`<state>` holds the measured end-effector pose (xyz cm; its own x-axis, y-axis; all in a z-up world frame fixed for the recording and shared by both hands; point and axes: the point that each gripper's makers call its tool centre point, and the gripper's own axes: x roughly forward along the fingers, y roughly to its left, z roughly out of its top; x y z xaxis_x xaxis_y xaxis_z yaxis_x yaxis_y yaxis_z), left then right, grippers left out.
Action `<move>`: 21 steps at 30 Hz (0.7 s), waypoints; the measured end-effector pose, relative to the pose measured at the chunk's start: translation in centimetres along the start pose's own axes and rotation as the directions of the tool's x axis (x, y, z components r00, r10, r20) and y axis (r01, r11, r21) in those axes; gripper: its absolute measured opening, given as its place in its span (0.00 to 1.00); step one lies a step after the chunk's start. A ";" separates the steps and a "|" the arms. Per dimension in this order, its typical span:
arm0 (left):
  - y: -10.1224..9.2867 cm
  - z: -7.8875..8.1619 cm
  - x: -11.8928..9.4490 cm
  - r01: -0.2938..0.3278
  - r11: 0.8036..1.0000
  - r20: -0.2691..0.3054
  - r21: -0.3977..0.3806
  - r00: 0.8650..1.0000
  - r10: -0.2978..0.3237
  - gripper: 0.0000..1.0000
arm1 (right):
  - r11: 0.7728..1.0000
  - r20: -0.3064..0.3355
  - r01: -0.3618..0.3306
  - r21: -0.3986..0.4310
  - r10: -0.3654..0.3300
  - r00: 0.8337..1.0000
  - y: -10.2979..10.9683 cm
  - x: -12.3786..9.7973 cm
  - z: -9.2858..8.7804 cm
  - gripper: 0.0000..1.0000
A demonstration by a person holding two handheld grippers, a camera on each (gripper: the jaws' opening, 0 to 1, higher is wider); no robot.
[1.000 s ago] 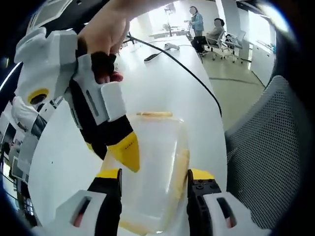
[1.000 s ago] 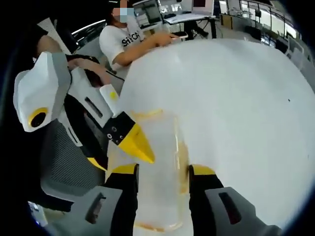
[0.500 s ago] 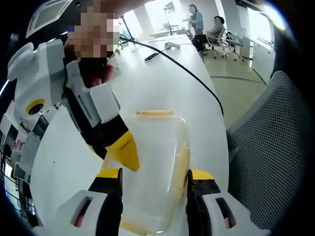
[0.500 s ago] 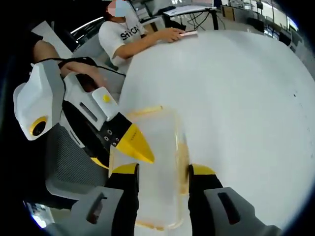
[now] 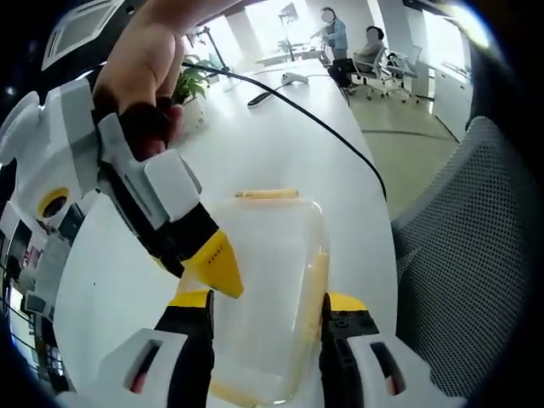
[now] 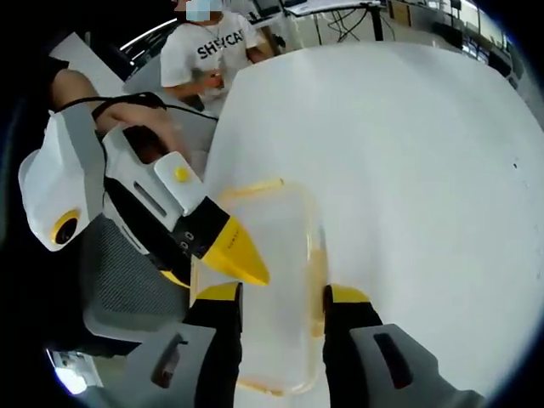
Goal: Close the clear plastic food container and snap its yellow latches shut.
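A clear plastic container (image 5: 272, 246) with yellow latches lies on the white table (image 5: 280, 144). One latch (image 5: 266, 195) runs along its far edge and another (image 5: 313, 276) along its right side. My left gripper (image 5: 265, 308) is open, its jaws straddling the container's near end. My right gripper (image 5: 200, 268), held by a hand, points its yellow tips at the container's left edge. In the right gripper view the same container (image 6: 276, 242) lies between my open right gripper's (image 6: 280, 297) jaws, and the left gripper (image 6: 217, 262) reaches its left rim. I cannot tell whether any latch is snapped.
A black cable (image 5: 323, 127) crosses the table, with a potted plant (image 5: 191, 85) further off. A grey mesh chair (image 5: 459, 255) stands at the table's edge. A seated person in a white T-shirt (image 6: 208, 51) is at the far side. Bare table (image 6: 408, 170) spreads to the right.
Both views have drifted a little. The two grippers stay over the container with open jaws; the right gripper has shifted slightly in the left gripper view.
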<state>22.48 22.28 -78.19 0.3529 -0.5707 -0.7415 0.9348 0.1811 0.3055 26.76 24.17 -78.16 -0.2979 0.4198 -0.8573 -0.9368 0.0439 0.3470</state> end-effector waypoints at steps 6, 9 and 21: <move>0.0 0.0 0.0 -0.008 1.000 -0.007 0.002 1.000 0.008 0.45 | 1.000 0.006 -0.013 0.000 0.013 1.000 0.0 0.1 -0.4 0.34; 0.0 0.1 0.0 -0.009 1.000 -0.007 0.003 1.000 0.009 0.45 | 0.999 -0.007 -0.032 -0.004 0.032 0.999 -0.1 0.4 -0.3 0.34; -0.1 0.0 0.0 -0.004 1.000 -0.010 0.002 1.000 0.004 0.45 | 1.000 -0.057 -0.004 -0.010 0.003 0.998 0.1 0.5 -0.5 0.35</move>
<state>22.43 22.22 -78.24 0.3573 -0.5617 -0.7462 0.9332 0.1821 0.3098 26.42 23.91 -78.75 -0.3109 0.3674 -0.8766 -0.9375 0.0330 0.3463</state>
